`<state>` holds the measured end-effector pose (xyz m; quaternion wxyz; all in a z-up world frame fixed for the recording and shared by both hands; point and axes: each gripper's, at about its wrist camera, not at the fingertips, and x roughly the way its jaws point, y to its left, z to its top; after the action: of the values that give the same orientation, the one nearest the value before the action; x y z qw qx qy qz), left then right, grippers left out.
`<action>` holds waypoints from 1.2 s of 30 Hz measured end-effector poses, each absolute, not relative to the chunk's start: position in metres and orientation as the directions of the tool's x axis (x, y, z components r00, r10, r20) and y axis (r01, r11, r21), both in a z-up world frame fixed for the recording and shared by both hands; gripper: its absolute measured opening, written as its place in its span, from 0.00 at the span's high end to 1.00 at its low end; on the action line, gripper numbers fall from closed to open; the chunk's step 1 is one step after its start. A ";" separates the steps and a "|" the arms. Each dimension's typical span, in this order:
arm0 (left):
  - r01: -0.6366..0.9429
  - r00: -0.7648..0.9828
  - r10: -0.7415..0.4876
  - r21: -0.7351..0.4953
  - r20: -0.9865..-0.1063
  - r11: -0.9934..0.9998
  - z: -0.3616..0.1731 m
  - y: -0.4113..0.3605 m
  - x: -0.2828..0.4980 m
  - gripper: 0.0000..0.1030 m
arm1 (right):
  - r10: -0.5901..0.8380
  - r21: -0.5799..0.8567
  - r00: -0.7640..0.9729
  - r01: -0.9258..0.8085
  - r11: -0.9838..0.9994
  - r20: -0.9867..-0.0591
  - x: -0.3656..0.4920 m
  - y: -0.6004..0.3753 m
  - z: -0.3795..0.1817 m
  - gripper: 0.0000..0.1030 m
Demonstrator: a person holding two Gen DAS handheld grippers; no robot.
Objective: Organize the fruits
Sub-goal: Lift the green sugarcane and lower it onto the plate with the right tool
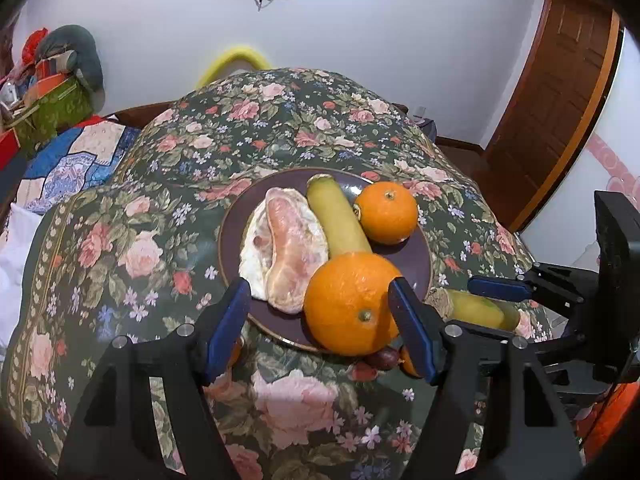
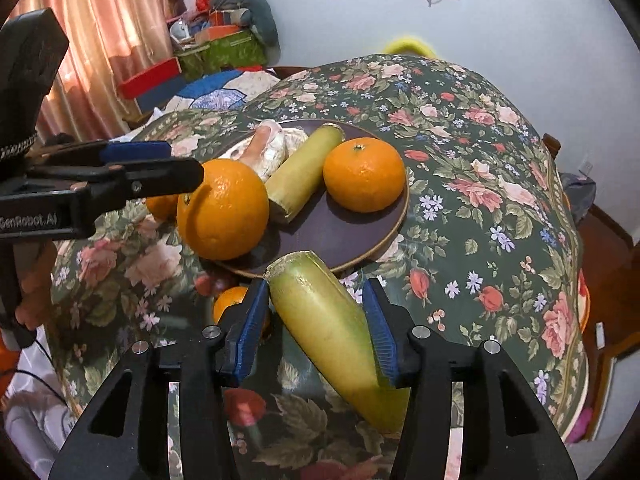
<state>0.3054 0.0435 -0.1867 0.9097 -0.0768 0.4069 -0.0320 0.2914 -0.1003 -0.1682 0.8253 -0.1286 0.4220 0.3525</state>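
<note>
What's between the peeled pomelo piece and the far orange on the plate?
A yellow-green stalk piece lies on the plate between the pomelo piece and the far orange. Both wrist views show it.

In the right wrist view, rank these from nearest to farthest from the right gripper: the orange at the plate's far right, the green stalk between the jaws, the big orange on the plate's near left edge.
From the right gripper:
1. Green stalk, lying between its jaws on the tablecloth.
2. Big orange, left, on the plate's near edge.
3. Far orange, on the plate's right side, further back.
</note>
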 end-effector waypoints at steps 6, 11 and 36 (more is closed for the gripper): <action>-0.007 0.653 -0.125 -0.170 -0.747 0.985 -0.193 0.045 0.299 0.31 | 0.441 0.027 0.409 -0.708 0.706 -0.799 0.284 -0.108 -0.173 0.49; -0.013 0.650 -0.128 -0.179 -0.749 0.984 -0.195 0.046 0.296 0.31 | 0.422 0.014 0.402 -0.710 0.704 -0.812 0.289 -0.106 -0.177 0.45; -0.011 0.666 -0.116 -0.165 -0.737 0.986 -0.186 0.043 0.291 0.31 | 0.440 0.128 0.469 -0.560 0.818 -0.766 0.294 -0.135 -0.160 0.66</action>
<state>0.2911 0.0435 -0.1857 0.9093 -0.0778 0.4078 -0.0291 0.2941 -0.1348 -0.1598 0.8540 -0.0708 0.4241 0.2929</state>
